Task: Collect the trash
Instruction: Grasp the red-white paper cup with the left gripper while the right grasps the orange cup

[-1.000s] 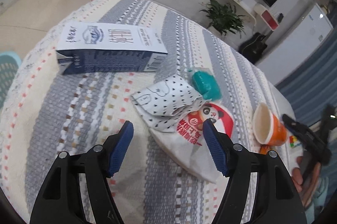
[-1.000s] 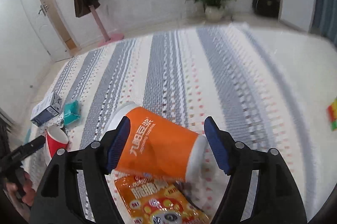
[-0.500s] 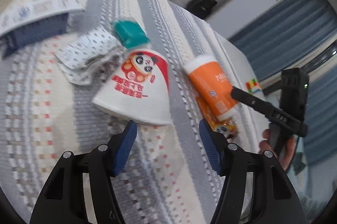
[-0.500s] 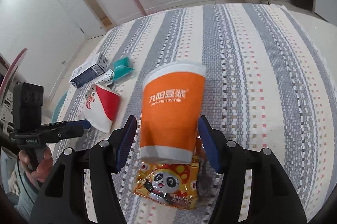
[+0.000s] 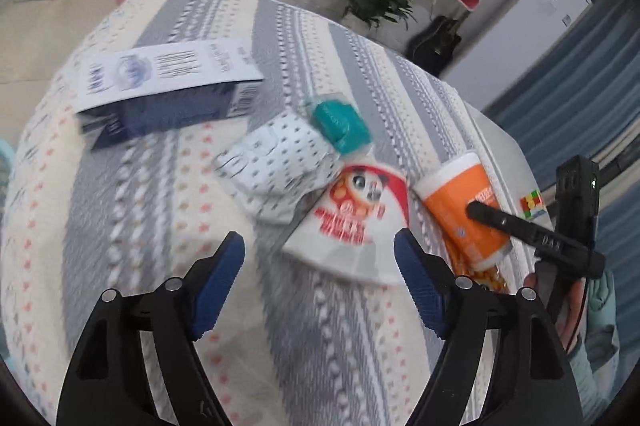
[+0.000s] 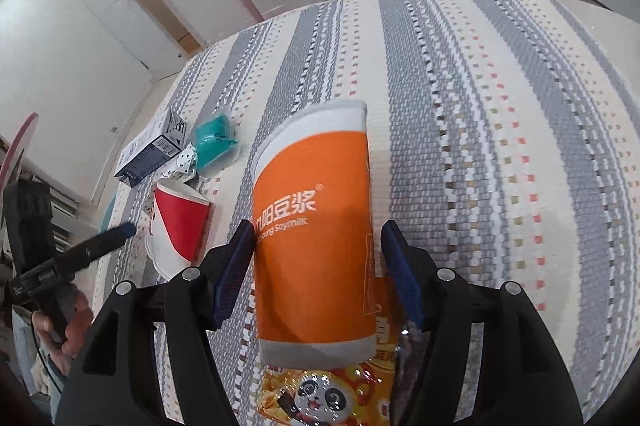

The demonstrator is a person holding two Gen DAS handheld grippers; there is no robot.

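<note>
Trash: none seen collected | orange cup [image 6: 314, 238] on striped counter [image 6: 500, 130], bracketed by right gripper [image 6: 318, 266], spread, not yet clenched | left gripper [image 5: 320, 266] released above panda cup [image 5: 356, 222] | carton [image 5: 160, 90], teal packet [image 5: 340, 124], snack bag [image 6: 328, 394] left lying.

Everything I see lies on a striped woven cloth [image 5: 160, 186] in cream and grey, dotted with small red and tan squares. Toward its far left edge lies a navy-and-white carton [image 5: 160, 94] on its side. Just beside it sits a white dotted wrapper [image 5: 276, 162], crumpled, with a teal packet [image 5: 340, 126] touching its far corner. A red-and-white paper cup [image 5: 356, 222] printed with a panda lies flattened on its side against the wrapper. Next to that, an orange soy-milk cup [image 6: 316, 250] lies on its side, its base resting on a yellow-orange panda snack bag [image 6: 328, 394]. Near the cloth's right edge rests a small multicoloured cube [image 5: 532, 204].
</note>
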